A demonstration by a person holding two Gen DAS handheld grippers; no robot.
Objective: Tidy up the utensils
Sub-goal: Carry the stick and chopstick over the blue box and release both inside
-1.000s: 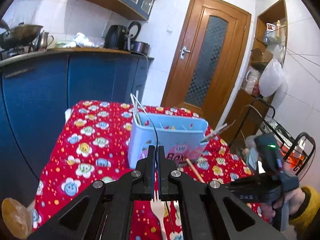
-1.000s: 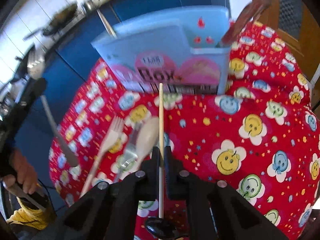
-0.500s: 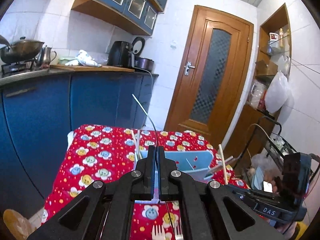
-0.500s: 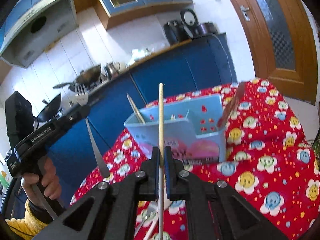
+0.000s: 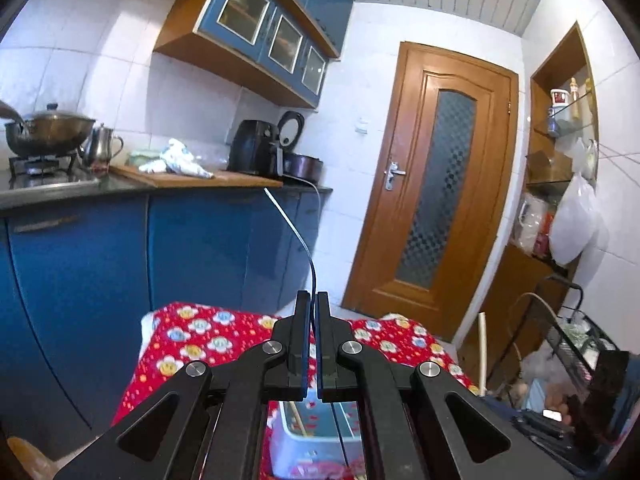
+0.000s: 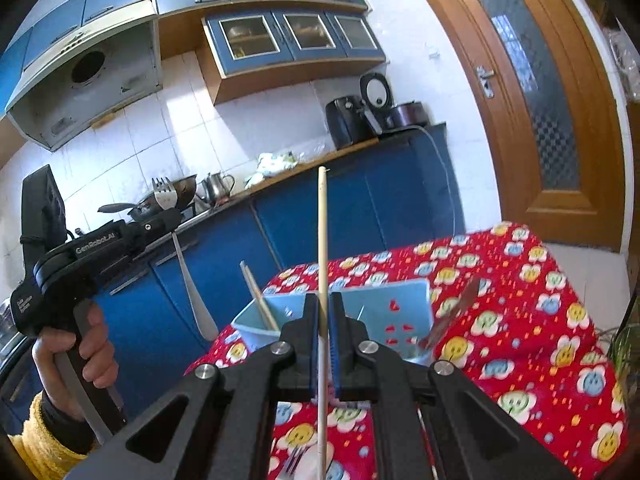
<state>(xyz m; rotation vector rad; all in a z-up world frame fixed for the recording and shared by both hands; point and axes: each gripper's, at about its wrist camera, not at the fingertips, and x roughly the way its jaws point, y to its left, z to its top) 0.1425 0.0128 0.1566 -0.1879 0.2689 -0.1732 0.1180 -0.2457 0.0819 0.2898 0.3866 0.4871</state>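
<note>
The jaws of the right gripper point(image 6: 324, 308) are pinching a wooden chopstick point(image 6: 322, 236) near its middle; the stick stands almost upright in the centre of the right wrist view, and its lower end hangs down to the bottom edge of the frame. The jaws of the left gripper point(image 5: 312, 312) are pressed together on a metal fork point(image 6: 176, 240). In the left view only its thin edge shows, curving up from the jaws; in the right view, at the left of the frame, the tines point up and the handle hangs below the jaws.

Behind the right jaws, a light blue organizer box point(image 6: 404, 304) stands on the red flowered tabletop point(image 6: 520, 320). One chopstick already leans in its left part, and a brownish utensil, too blurred to name, leans at its right side. More cutlery lies on the cloth at the bottom of the frame.

I think the risk is in the lowering. Both pieces are long and are held at one narrow point, so they could swing or slip between the jaws. A hanging end could strike the rim, push the light box, or fall in the wrong compartment.
</note>
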